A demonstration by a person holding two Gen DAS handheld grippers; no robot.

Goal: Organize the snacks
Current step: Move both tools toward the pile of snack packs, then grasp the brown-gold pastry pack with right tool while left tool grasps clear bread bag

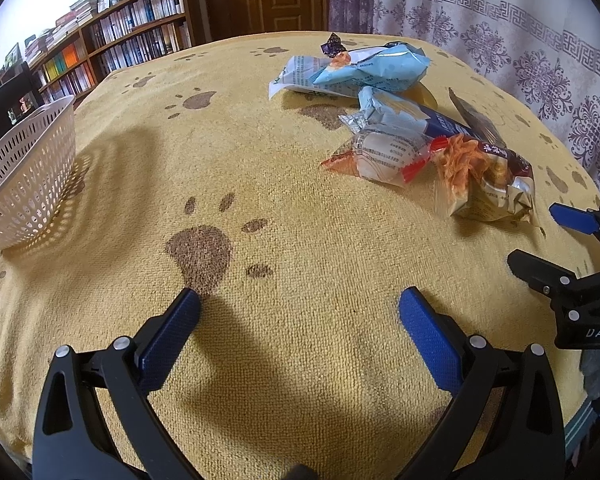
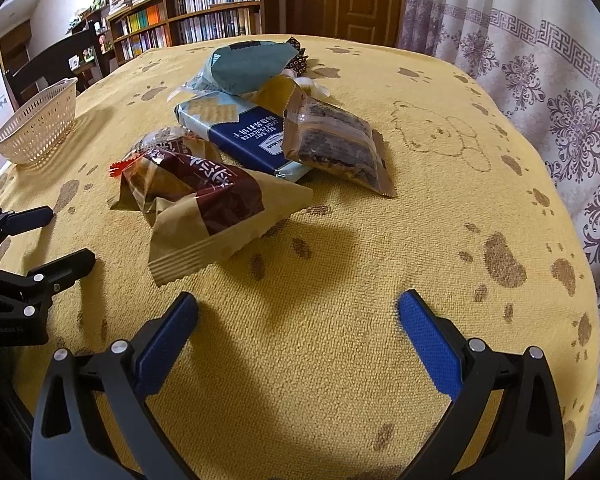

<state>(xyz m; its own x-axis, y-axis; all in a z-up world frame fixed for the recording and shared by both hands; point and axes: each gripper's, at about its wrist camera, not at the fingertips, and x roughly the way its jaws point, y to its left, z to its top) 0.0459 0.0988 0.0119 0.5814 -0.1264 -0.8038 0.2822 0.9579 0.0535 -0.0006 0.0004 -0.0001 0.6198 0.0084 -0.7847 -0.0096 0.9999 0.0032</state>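
Both the left gripper and right gripper hang released over the worktop; only the right wrist view shows the cracker pack's "SEA SALT" lettering.

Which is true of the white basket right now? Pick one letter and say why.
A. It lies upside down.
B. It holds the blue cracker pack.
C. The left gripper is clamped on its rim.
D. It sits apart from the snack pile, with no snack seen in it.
D: the white basket stands upright at the table's far left, well clear of the snack pile, and no snack shows inside it.
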